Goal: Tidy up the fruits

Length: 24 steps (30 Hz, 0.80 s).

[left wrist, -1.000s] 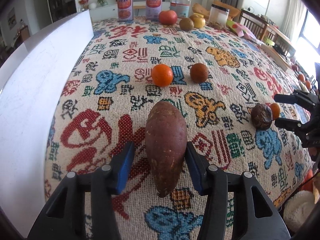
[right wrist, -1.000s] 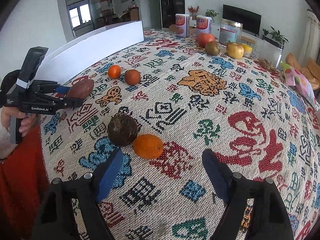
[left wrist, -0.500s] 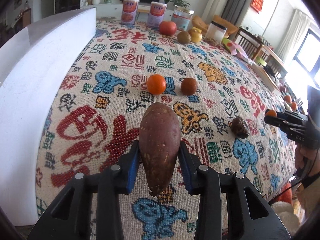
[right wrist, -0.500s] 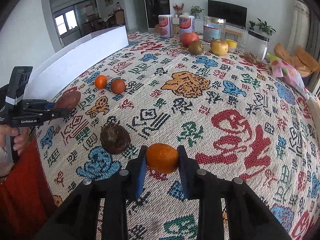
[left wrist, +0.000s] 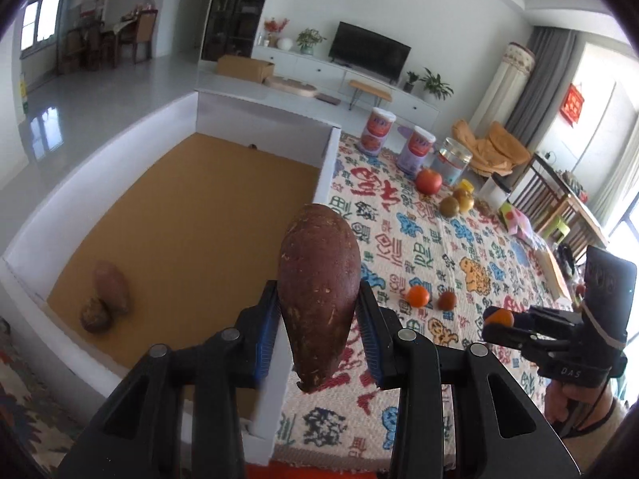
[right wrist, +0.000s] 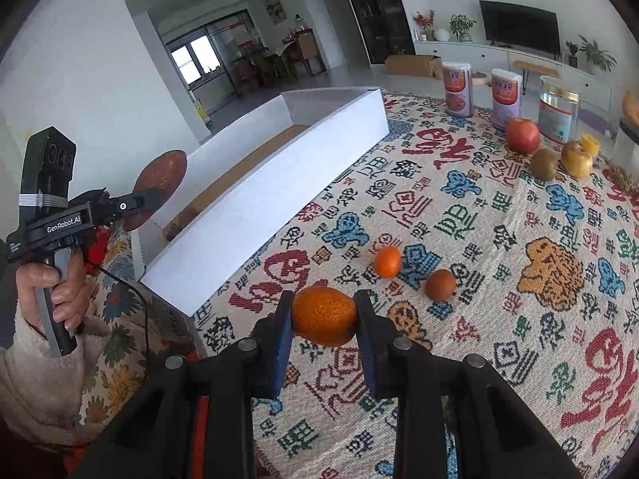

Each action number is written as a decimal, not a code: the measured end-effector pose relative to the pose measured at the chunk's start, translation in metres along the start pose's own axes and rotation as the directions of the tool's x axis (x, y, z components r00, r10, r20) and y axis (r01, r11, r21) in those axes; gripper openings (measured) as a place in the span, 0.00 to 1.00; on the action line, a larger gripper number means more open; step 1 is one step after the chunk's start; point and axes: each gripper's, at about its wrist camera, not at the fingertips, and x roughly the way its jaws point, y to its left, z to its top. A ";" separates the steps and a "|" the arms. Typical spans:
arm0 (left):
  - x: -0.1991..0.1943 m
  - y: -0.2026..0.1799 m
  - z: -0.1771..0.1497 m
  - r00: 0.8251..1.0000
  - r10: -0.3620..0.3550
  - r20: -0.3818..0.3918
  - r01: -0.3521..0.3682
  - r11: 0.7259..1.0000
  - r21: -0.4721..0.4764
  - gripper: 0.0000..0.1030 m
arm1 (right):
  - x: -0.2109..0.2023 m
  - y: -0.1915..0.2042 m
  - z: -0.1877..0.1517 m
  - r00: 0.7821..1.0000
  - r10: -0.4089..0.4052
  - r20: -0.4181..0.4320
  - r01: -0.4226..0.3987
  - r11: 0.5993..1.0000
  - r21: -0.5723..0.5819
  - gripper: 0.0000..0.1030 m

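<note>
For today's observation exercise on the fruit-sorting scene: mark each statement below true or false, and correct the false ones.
1. The left gripper is shut on a sweet potato. True.
2. The right gripper holds a red apple. False: it is shut on an orange; the red apple sits on the tablecloth by the cans.
3. The white box has nothing in it. False: a sweet potato and a smaller brown lump lie on its brown floor.
4. A small orange and a brown round fruit rest side by side on the tablecloth. True.
5. Two labelled cans stand upright at the far edge. True.
</note>
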 end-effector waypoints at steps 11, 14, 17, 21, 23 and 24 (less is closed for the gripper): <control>0.056 0.070 -0.016 0.974 0.174 -0.142 -0.188 0.979 -0.085 0.37 | 0.132 0.137 0.106 0.986 0.101 -0.129 -0.117 0.985 -0.126 0.29; 0.057 0.069 -0.020 0.970 0.207 -0.131 -0.214 0.976 -0.047 0.38 | 0.159 0.146 0.112 0.986 0.068 -0.155 -0.087 0.989 -0.119 0.30; 0.050 0.070 -0.016 0.974 0.213 -0.083 -0.217 0.975 -0.049 0.51 | 0.170 0.147 0.115 0.986 0.083 -0.142 -0.094 0.992 -0.078 0.41; 0.026 0.064 -0.001 0.978 0.208 0.012 -0.207 0.977 -0.062 0.60 | 0.138 0.140 0.125 0.994 0.110 -0.022 -0.110 0.994 -0.028 0.51; 0.010 0.049 0.004 0.979 0.189 0.073 -0.186 0.981 -0.051 0.73 | 0.106 0.137 0.131 0.993 0.101 0.064 -0.098 0.994 -0.044 0.57; 0.003 0.040 0.005 0.979 0.176 0.104 -0.172 0.984 -0.042 0.77 | 0.091 0.136 0.132 0.991 0.088 0.097 -0.083 0.995 -0.055 0.60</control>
